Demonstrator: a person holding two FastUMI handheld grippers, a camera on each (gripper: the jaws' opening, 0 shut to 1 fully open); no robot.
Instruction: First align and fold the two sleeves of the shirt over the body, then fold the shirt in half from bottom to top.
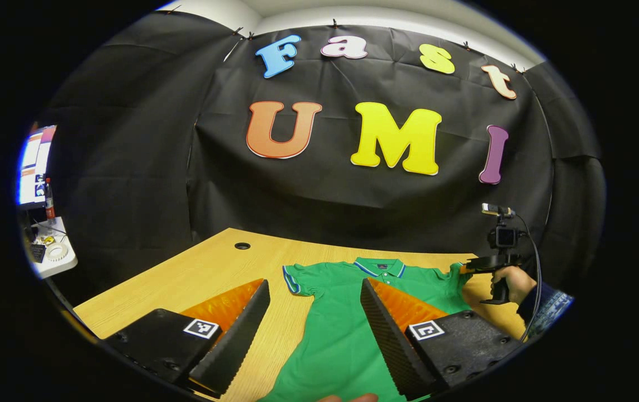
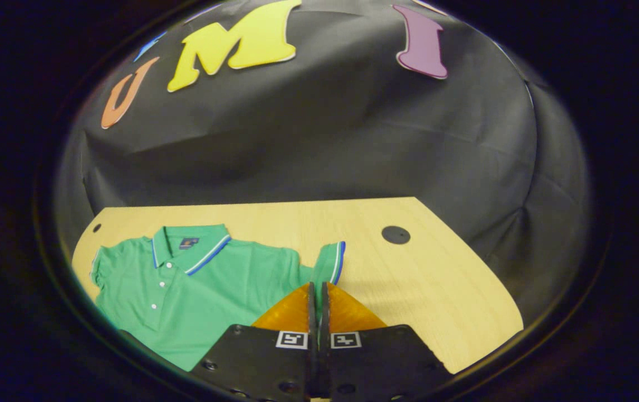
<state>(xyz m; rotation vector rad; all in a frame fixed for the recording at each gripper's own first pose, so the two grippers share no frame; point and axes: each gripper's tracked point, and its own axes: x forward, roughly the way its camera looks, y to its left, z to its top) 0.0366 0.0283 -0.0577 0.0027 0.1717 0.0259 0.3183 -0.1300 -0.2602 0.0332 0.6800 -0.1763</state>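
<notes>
A green polo shirt (image 1: pixel 342 335) lies face up on the wooden table (image 1: pixel 196 273), collar (image 1: pixel 380 267) toward the back wall. My left gripper (image 1: pixel 315 285) hovers open over the shirt's near left part, fingers wide apart and nothing between them; the shirt's left sleeve (image 1: pixel 297 279) lies flat just beyond. In the right gripper view the shirt (image 2: pixel 208 285) spreads to the left, and my right gripper (image 2: pixel 318 286) is shut on its right sleeve (image 2: pixel 330 262), whose striped cuff stands up from the table. The left gripper view shows the right gripper (image 1: pixel 467 268) at that sleeve, held by a hand (image 1: pixel 512 282).
A round cable hole (image 1: pixel 242 245) sits in the table near the back left, another cable hole (image 2: pixel 396 234) right of the lifted sleeve. Bare tabletop (image 2: pixel 409 279) lies right of the shirt. A small white side table (image 1: pixel 54 254) with clutter and a screen (image 1: pixel 34 164) stand far left.
</notes>
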